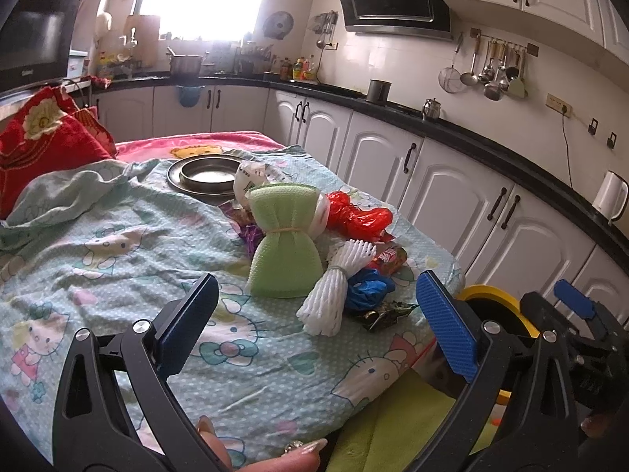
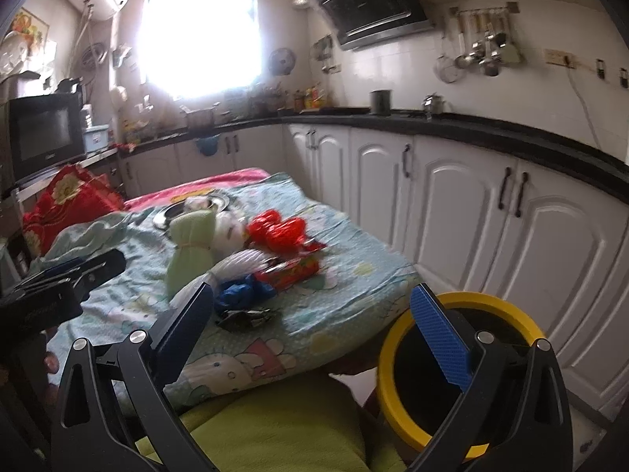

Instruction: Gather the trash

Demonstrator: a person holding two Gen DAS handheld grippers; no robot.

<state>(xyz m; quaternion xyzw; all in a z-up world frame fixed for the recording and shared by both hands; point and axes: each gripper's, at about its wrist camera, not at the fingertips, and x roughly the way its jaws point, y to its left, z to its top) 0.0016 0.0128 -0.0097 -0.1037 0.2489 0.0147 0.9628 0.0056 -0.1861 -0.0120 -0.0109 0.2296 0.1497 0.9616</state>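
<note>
Kitchen cupboards (image 1: 377, 157) stand behind our table, which has a cat-picture cloth (image 1: 118, 244) on it.

We see the trash in a little heap near the cloth's right edge: a green foam net (image 1: 285, 242), a red bag (image 1: 355, 216), a white foam net (image 1: 334, 293), a blue bag (image 1: 369, 287) and a dark wrapper (image 1: 387, 310) closest to us. Our left gripper (image 1: 314, 324) hangs just in front of the heap, its jaws wide apart with nothing in them. Our right gripper (image 2: 314, 340) is wide apart too and has nothing. Only the right view shows the whole yellow-rimmed bin (image 2: 464, 369) beside the table, under that gripper's blue pad; the left view shows just a bit of its rim. The left view shows the metal plates (image 1: 204, 175) behind the heap more clearly.
</note>
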